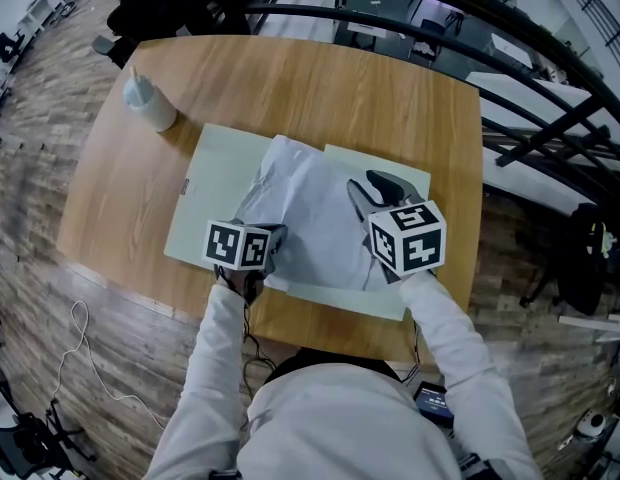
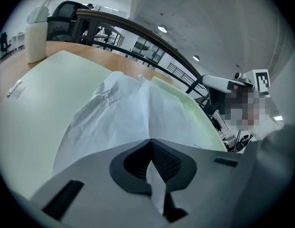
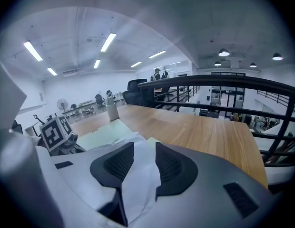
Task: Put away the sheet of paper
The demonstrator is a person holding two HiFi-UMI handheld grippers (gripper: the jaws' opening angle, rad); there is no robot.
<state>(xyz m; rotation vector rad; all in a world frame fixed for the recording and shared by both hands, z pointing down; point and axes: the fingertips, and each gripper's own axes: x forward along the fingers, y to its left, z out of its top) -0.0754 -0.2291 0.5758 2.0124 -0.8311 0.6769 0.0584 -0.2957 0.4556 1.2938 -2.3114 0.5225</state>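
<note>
White sheet of paper [image 1: 310, 208] not put away yet: lies crumpled, partly raised, on what looks like pale green folder [image 1: 215, 183] on wooden table [image 1: 320, 78]. Left to do, my guess: flatten, slide into folder. My left gripper [image 2: 150, 145]: jaws together, clamped on sheet's near edge. My right gripper [image 3: 143, 148]: jaws well apart, sheet in gap, pads not pressing on it.

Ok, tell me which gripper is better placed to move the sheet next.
Left, probably. The left gripper is shut on the near edge of the sheet of paper and can carry it. The right gripper is open, with paper between its jaws but unclamped.
</note>
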